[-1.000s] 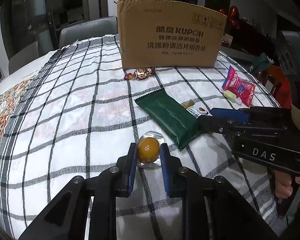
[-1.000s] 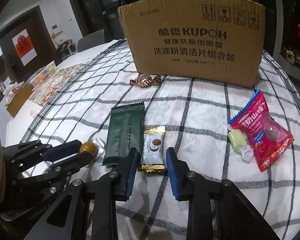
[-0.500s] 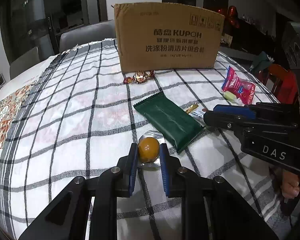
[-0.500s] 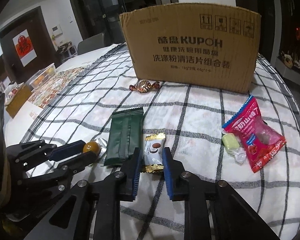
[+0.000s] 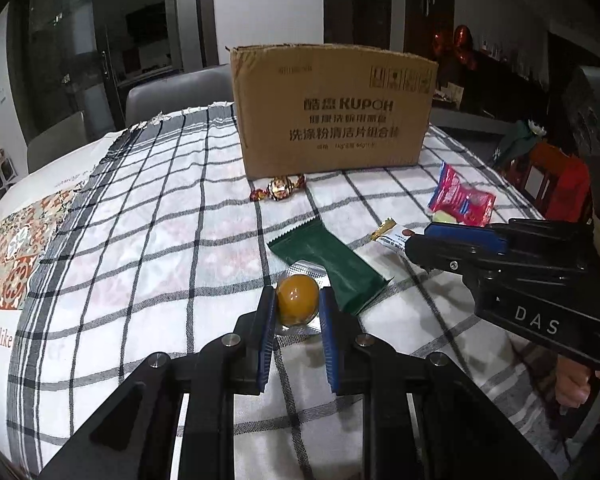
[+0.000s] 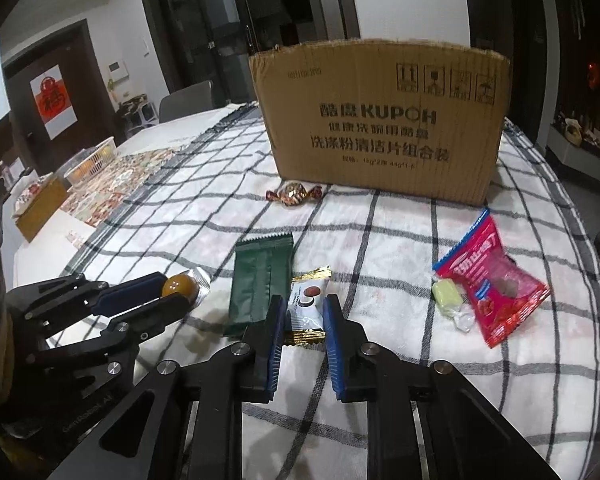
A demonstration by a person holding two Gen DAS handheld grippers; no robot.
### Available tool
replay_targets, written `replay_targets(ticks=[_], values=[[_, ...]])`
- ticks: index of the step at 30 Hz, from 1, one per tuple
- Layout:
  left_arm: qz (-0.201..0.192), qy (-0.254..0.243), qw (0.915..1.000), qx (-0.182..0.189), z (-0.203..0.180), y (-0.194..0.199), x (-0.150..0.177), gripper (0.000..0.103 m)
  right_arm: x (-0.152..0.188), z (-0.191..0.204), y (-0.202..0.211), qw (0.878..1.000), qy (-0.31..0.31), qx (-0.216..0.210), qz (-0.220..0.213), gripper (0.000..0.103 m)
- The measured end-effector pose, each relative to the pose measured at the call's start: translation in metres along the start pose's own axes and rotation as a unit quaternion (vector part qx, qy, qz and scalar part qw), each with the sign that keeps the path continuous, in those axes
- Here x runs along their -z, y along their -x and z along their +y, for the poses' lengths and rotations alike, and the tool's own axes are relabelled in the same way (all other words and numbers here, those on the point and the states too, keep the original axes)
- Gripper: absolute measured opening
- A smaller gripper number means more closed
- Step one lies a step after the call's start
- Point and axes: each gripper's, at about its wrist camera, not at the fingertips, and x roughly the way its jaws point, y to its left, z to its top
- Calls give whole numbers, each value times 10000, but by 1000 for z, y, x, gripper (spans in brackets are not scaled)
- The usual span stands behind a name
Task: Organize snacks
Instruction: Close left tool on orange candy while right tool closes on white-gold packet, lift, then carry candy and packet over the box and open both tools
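On the checked tablecloth [image 6: 400, 240] the cardboard box [image 6: 380, 128] stands at the far side, and the twisted-wrapper candy [image 6: 294, 194] lies just before its left part. Nearer, the flat snack pouch [image 6: 262, 280] lies in the middle, with the round candy in a blister pack [image 5: 298, 300] at its left and the small cookie packet [image 6: 306, 300] just beside it at the right. Well apart to the right lies the snack bag [image 6: 496, 280], and the small wrapped candy [image 6: 446, 298] touches its left edge.
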Motion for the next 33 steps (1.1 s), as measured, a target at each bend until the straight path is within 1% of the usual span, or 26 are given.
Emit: replay_targets(ticks=[10,20,29,33], values=[[-290,92,9995,5,0,29,-19,22,-14,6,33,9990,27,8,-446,21],[-815,-86,9966,24,-11,56,-51,22,-34,7,71,9946,19,109,-1037,21],[-1096,-220,9936,138,-13,62,-81,22,-57,-3,87,9897,-24,214,-1418,21],[-1261,-319,9915,92,-12,62,-101,22,-74,-5,93,9861,49,321,-1632,21]])
